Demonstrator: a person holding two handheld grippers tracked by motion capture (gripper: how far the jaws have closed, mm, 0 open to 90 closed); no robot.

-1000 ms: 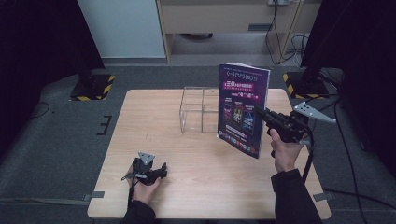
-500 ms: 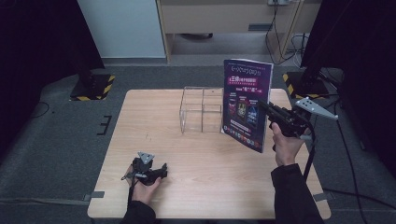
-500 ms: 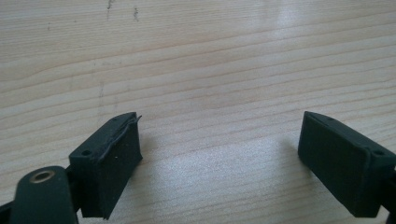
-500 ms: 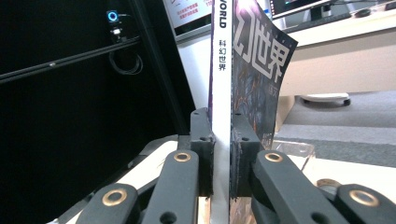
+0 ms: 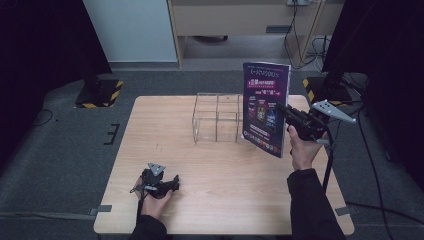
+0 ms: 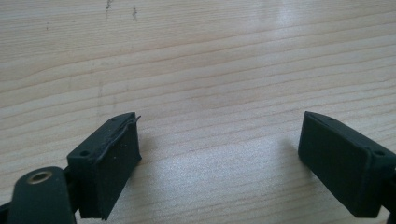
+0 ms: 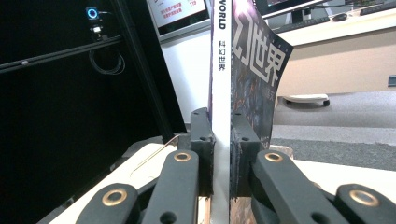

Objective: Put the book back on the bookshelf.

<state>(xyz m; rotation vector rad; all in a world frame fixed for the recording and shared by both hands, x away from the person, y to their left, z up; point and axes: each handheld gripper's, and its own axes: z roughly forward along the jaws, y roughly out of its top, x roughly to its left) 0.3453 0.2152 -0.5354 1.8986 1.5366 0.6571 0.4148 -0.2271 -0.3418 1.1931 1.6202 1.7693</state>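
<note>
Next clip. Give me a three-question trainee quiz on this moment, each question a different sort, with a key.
1. True or false: the right gripper is shut on the magazine's spine.
2. Multiple choice: the left gripper is
A. shut on the rack
B. open over bare table
C. holding the magazine
3. Fill in: the clear wire rack stands on the ____, to the left of the magazine in the high view.

Key: 1 true; 2 B; 3 table.
</note>
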